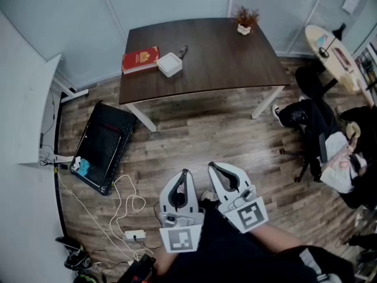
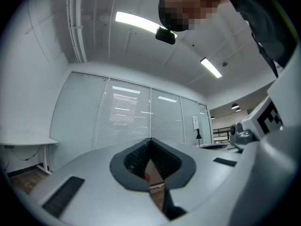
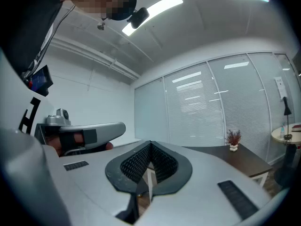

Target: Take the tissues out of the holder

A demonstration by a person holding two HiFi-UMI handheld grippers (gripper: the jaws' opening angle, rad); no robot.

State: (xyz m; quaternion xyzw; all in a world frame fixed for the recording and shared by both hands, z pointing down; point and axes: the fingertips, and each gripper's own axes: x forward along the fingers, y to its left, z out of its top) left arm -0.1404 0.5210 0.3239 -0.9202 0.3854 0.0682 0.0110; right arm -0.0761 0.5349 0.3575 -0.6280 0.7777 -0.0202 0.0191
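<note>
We see a red book (image 1: pixel 140 60) and a potted plant (image 1: pixel 245 19) on the dark table (image 1: pixel 218 58); a black case (image 1: pixel 105 146) lies nearby.

left gripper (image 1: pixel 184 174): light grey shell, black ribbed pads (image 2: pixel 134 158)
right gripper (image 1: pixel 214 168): same (square-marker cube (image 1: pixel 252 215) behind)
clothing (image 1: pixel 235 258): dark, probably black

A wood-plank floor (image 1: pixel 200 128) lay under a dark counter (image 1: pixel 218 52) on white legs at twelve o'clock. Frosted glass walls with blinds (image 2: pixel 127 121) stood behind it. A round table (image 1: pixel 344 66) sat at two o'clock; strip lights (image 2: pixel 136 21) glowed overhead.
</note>
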